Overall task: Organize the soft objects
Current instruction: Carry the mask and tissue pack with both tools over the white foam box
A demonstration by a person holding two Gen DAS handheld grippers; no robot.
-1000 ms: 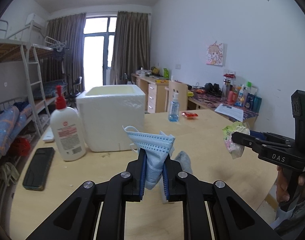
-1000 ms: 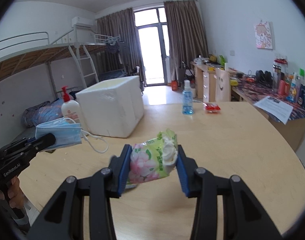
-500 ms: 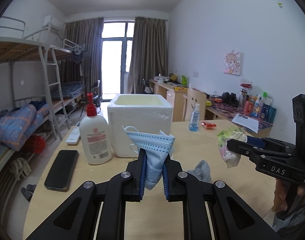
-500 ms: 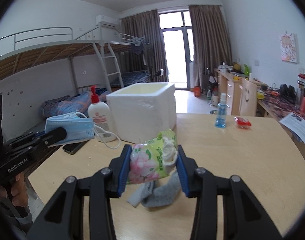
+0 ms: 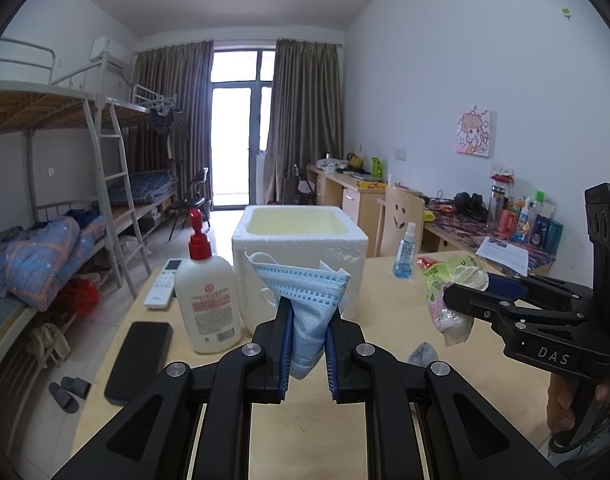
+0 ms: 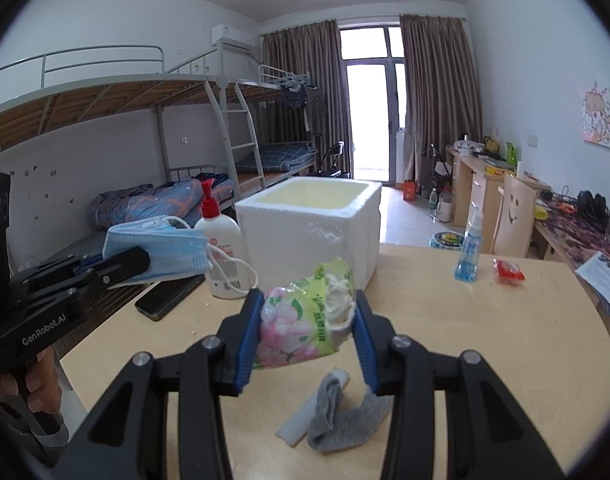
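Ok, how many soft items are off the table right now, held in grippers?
2: blue face mask in the left gripper, tissue pack in the right gripper. A grey sock lies on the table.

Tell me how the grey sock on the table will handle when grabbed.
The grey sock lies crumpled and folded over itself, so it is probably floppy and will droop. It looks thin and light, unlikely to roll or slip. It overlaps a white strip, which might drag along.

Open-topped foam box (image 6: pixel 311 226) ahead, lotion bottle (image 6: pixel 222 250) crowding its left, bare table (image 6: pixel 485 320) to its right
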